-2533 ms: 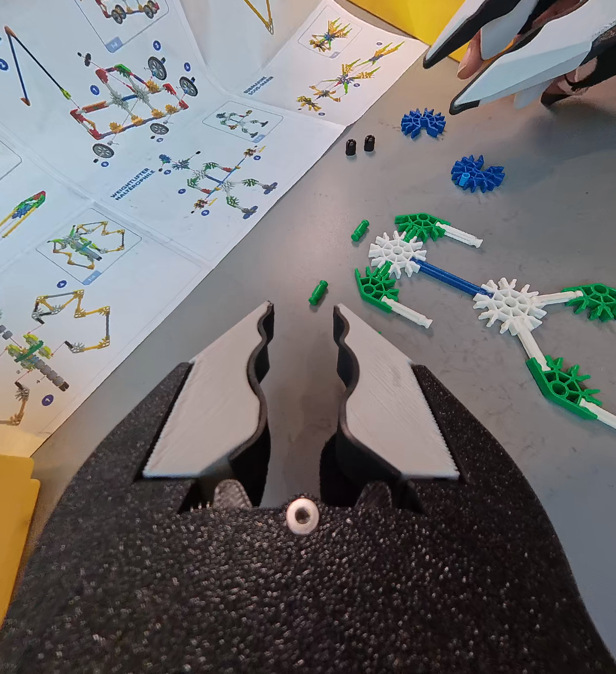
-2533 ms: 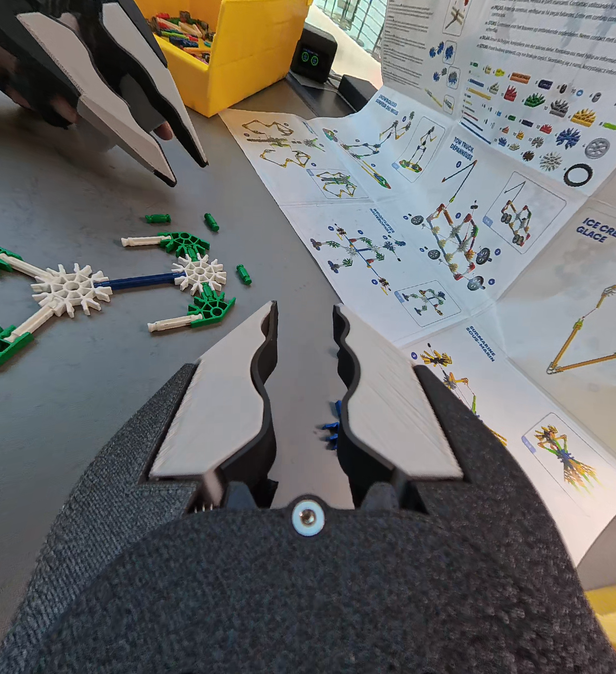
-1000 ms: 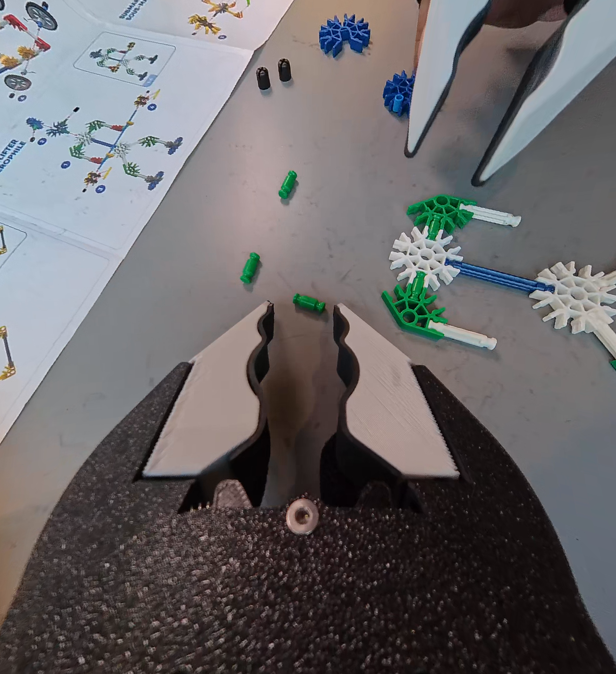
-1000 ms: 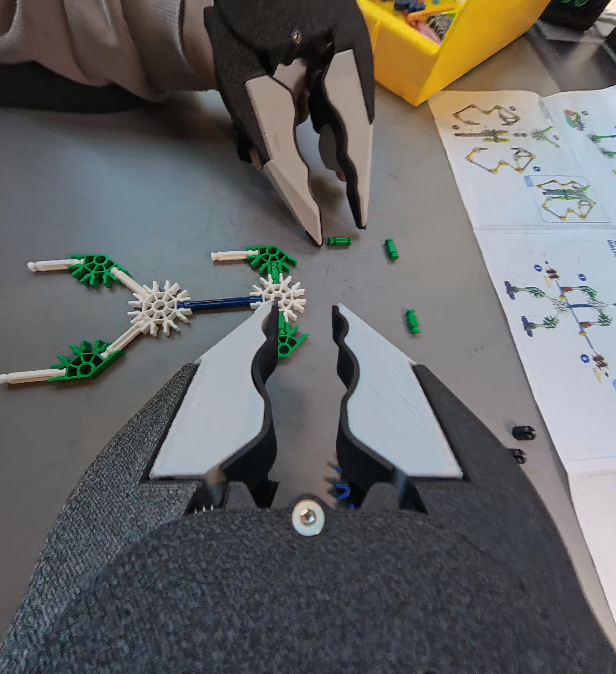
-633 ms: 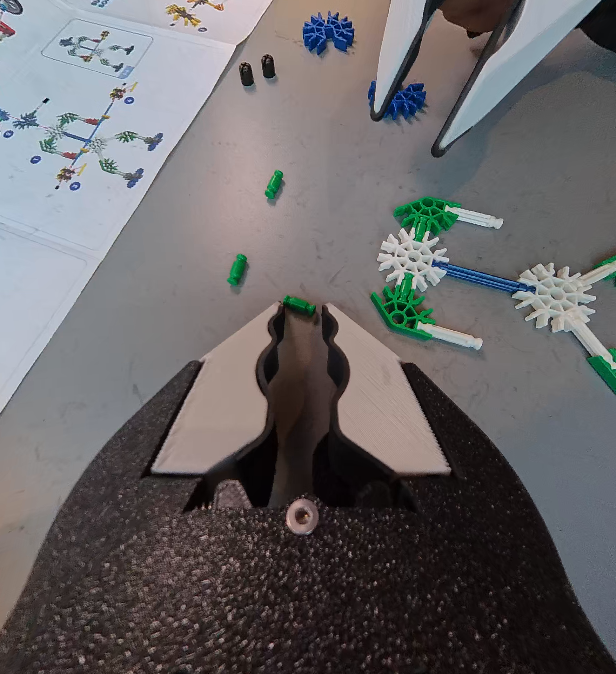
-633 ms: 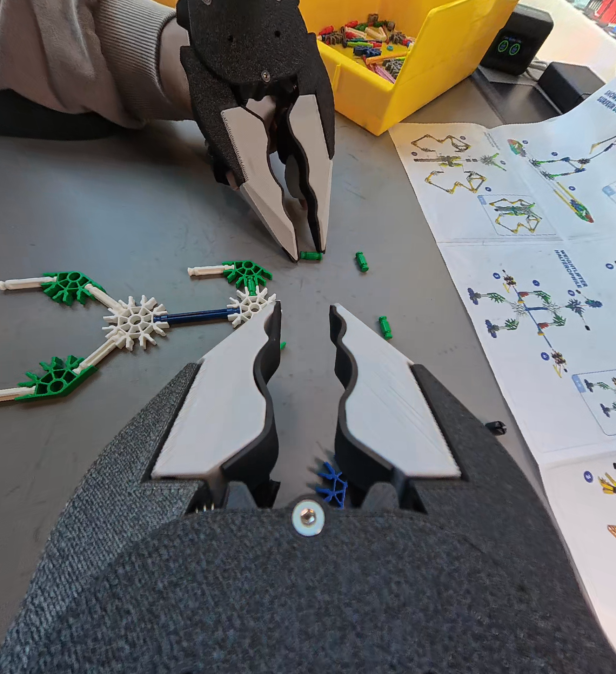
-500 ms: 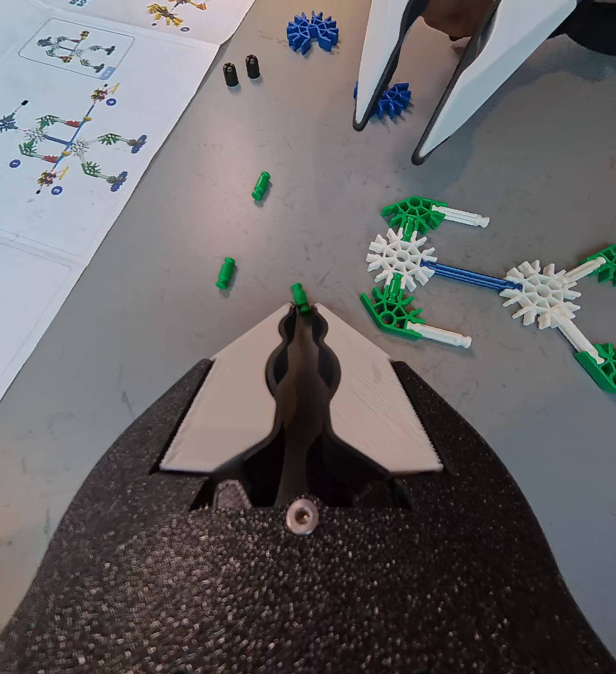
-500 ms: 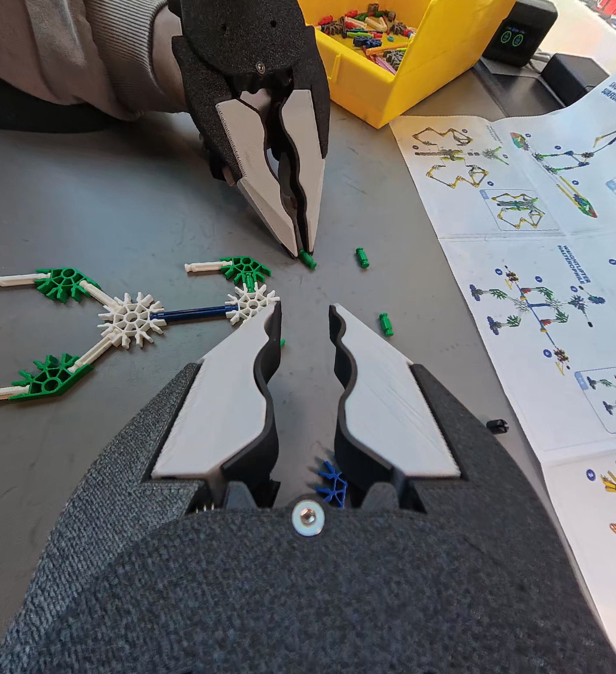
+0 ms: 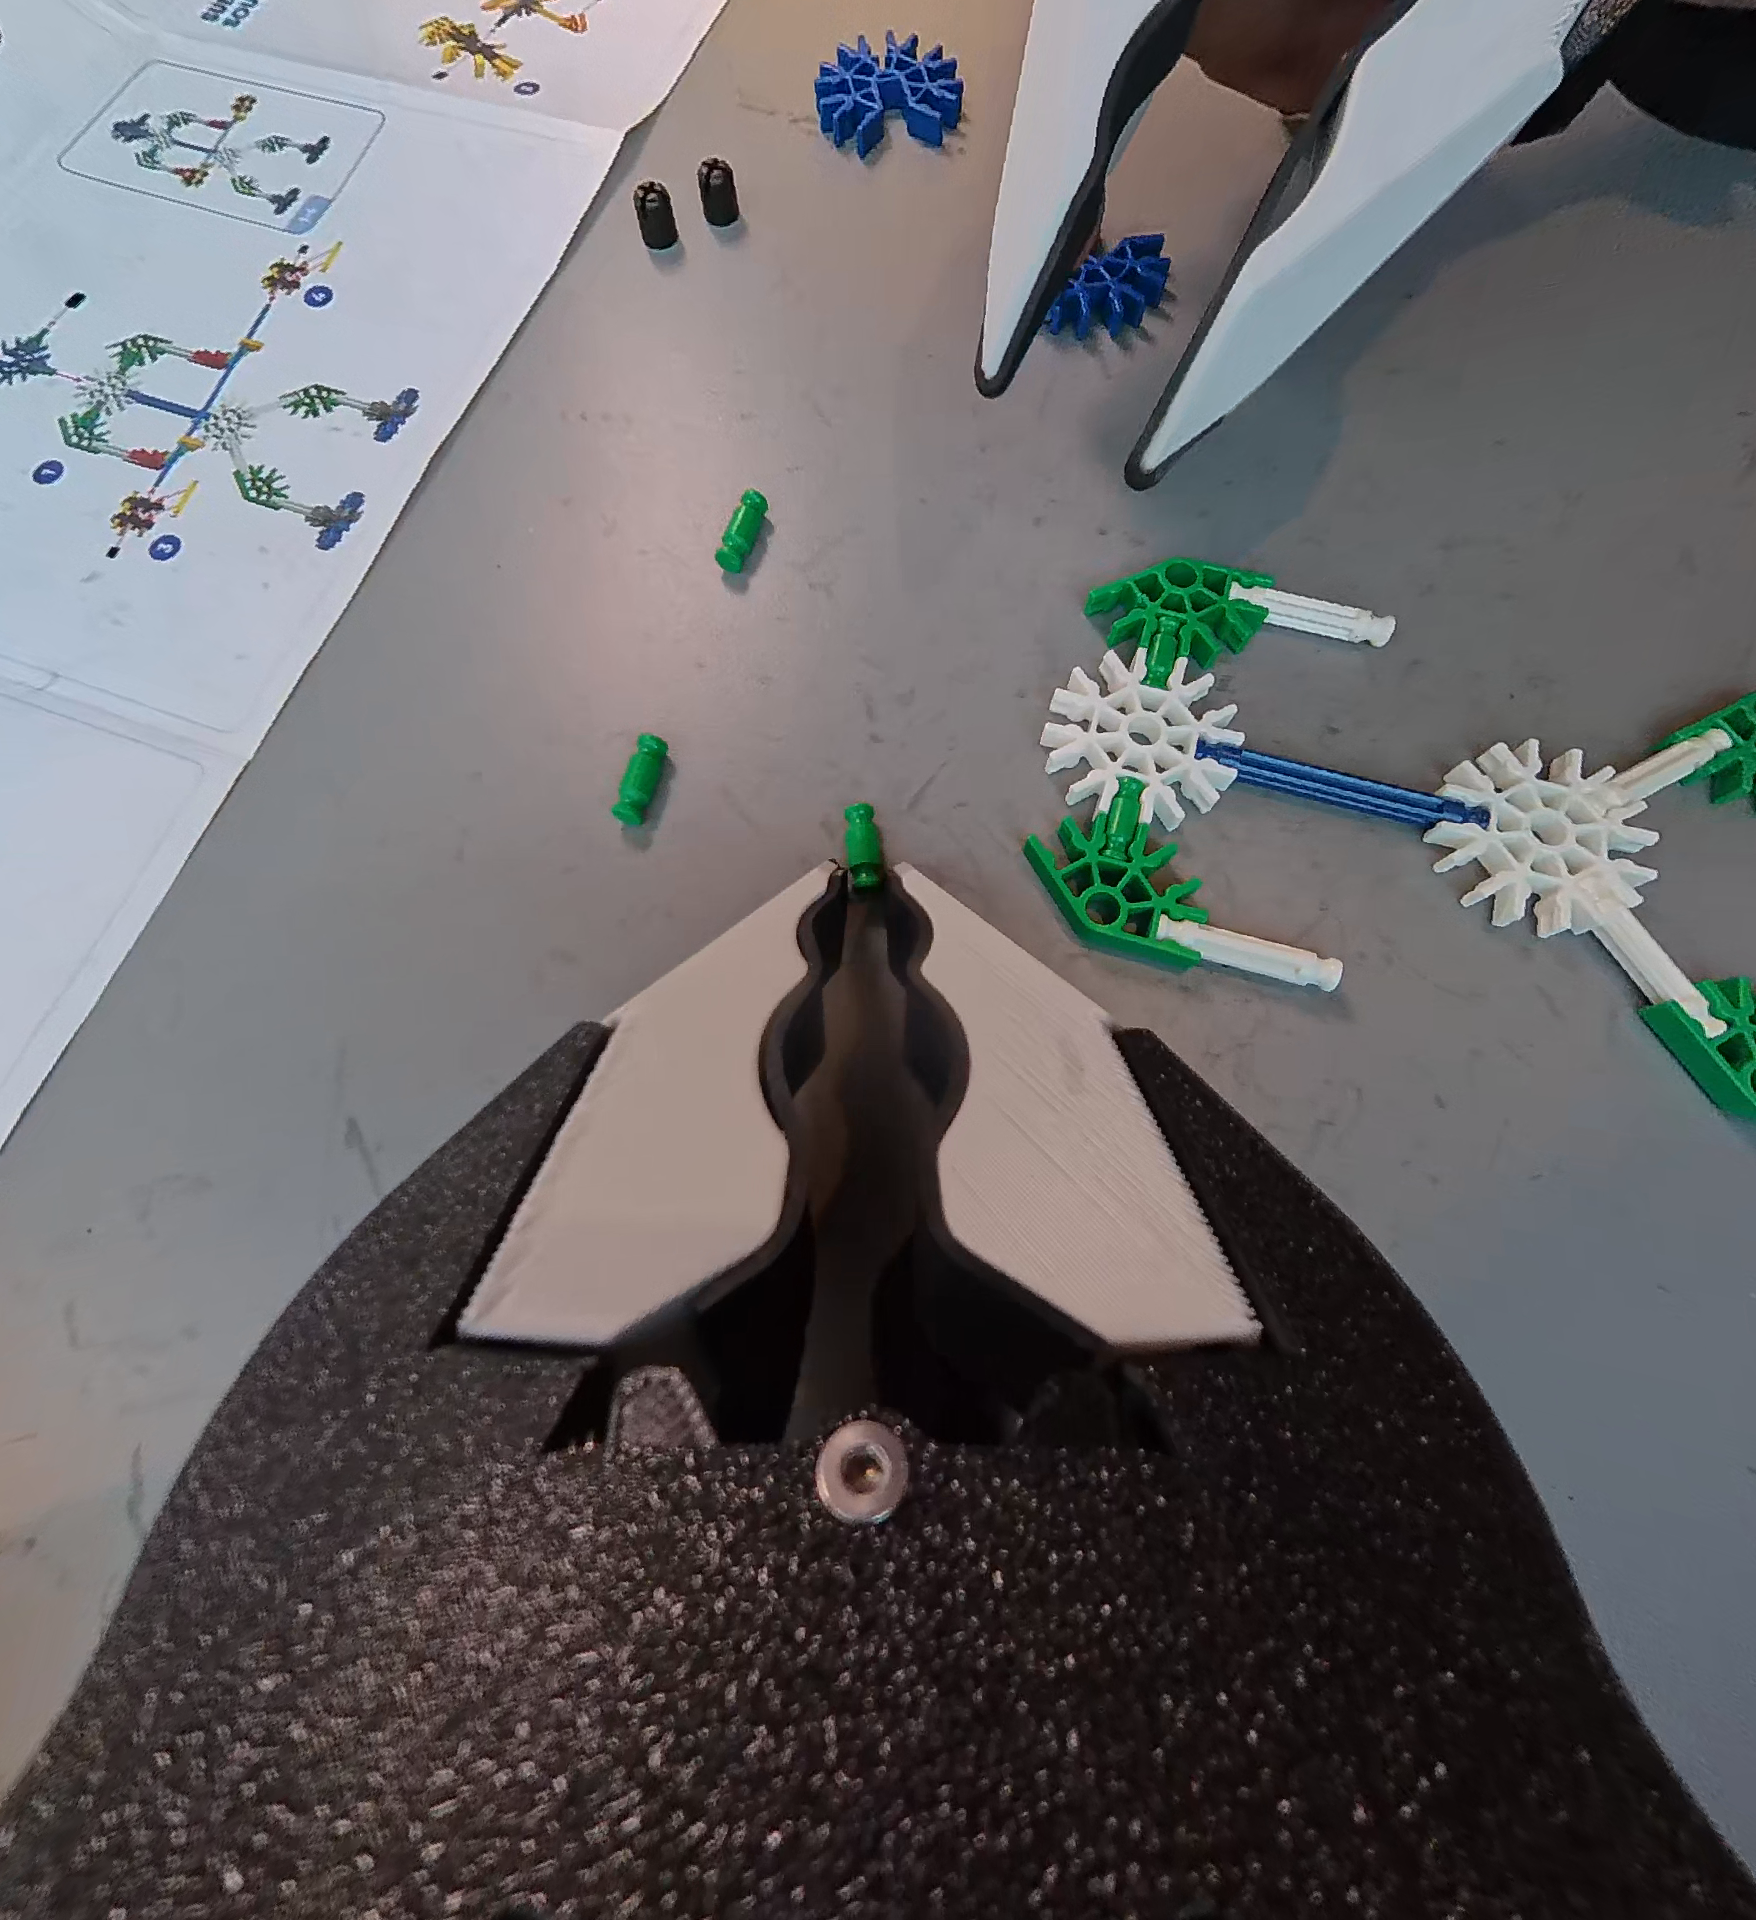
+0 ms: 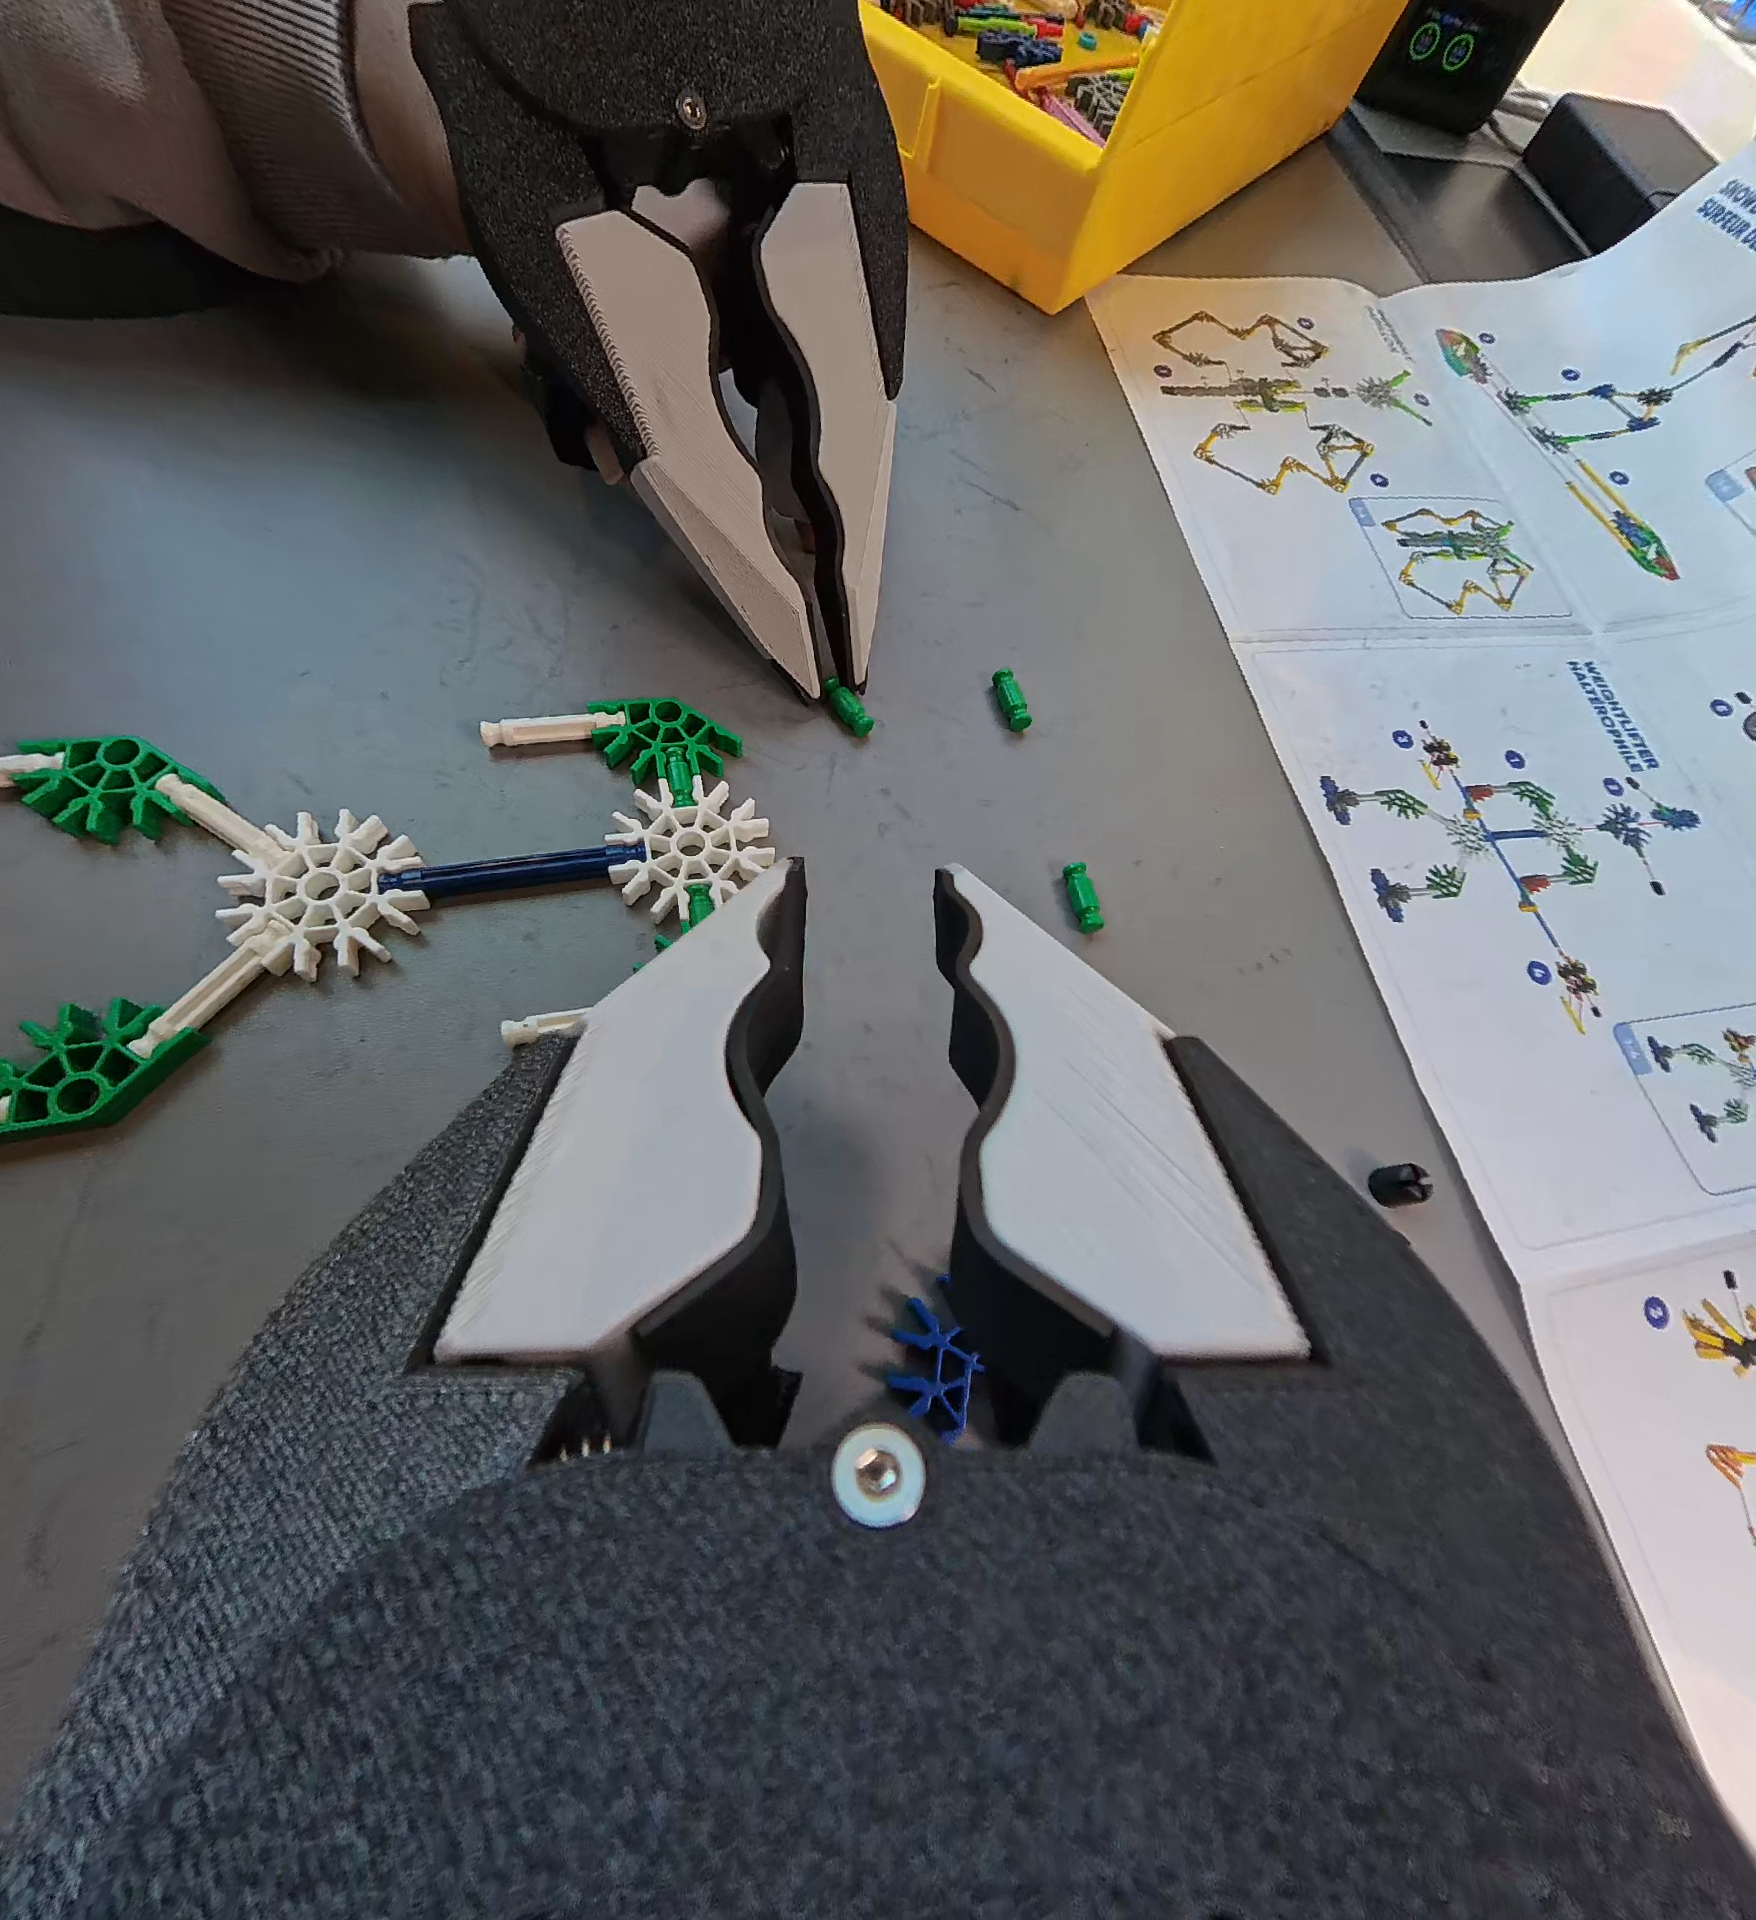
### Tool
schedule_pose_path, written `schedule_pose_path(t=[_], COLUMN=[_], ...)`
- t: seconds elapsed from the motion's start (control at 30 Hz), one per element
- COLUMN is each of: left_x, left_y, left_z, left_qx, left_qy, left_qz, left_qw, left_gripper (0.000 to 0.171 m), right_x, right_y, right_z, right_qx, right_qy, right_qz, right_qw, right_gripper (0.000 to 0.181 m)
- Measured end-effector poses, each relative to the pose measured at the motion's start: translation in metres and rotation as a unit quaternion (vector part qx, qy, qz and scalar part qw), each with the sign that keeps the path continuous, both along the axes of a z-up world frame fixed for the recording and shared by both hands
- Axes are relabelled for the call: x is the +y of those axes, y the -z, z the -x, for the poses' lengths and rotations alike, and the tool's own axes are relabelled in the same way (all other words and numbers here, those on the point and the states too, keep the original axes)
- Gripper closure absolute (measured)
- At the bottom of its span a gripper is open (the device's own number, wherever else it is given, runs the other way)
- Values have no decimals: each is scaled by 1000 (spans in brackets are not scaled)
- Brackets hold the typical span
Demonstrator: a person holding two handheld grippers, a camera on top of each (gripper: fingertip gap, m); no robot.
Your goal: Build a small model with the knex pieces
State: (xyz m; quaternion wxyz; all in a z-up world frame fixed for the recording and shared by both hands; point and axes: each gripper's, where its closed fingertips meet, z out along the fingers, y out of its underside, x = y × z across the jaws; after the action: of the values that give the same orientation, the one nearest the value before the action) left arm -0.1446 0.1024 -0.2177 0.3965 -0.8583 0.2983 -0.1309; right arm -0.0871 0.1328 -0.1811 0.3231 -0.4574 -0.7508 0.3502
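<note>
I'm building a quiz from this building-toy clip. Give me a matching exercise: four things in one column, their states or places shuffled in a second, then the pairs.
1. left gripper
2. right gripper
3. two black caps
4. yellow bin

A. open, over bare table
B. holds mixed coloured parts
C. shut on a short green rod
D. beside the instruction sheet

Pairs: 1-C, 2-A, 3-D, 4-B

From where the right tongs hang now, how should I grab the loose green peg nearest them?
Take the green peg across its narrow middle, between the flared ends, coming straight down from above with the open right tongs. It lies flat on the grey table, so only its sides are free; turn the jaws crosswise to its length. Nothing crowds it.
</note>
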Motion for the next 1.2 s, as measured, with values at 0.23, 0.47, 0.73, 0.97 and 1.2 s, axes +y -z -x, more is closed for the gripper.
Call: schedule_pose_path(t=[0.23,0.47,0.73,0.97,1.2], left_x=[0,-1,-1,-2,-4], left_y=[0,-28,-66,-75,-76], left_z=[-1,-19,-52,-52,-53], left_qx=[1,-44,-79,-106,-117], left_qy=[2,30,50,45,49], left_qz=[-2,-68,-170,-179,-176], left_qw=[1000,996,981,977,976], left_gripper=[167,167,167,167,167], right_x=[2,-10,-30,-28,-32], right_y=[0,-9,-40,-41,-40], right_z=[1,4,11,11,10], right_qx=[2,20,64,58,46], right_qy=[5,-7,-13,-7,-15], right_qz=[-2,22,178,208,233], right_qw=[1000,1000,982,976,971], right_gripper=[158,158,161,175,176])
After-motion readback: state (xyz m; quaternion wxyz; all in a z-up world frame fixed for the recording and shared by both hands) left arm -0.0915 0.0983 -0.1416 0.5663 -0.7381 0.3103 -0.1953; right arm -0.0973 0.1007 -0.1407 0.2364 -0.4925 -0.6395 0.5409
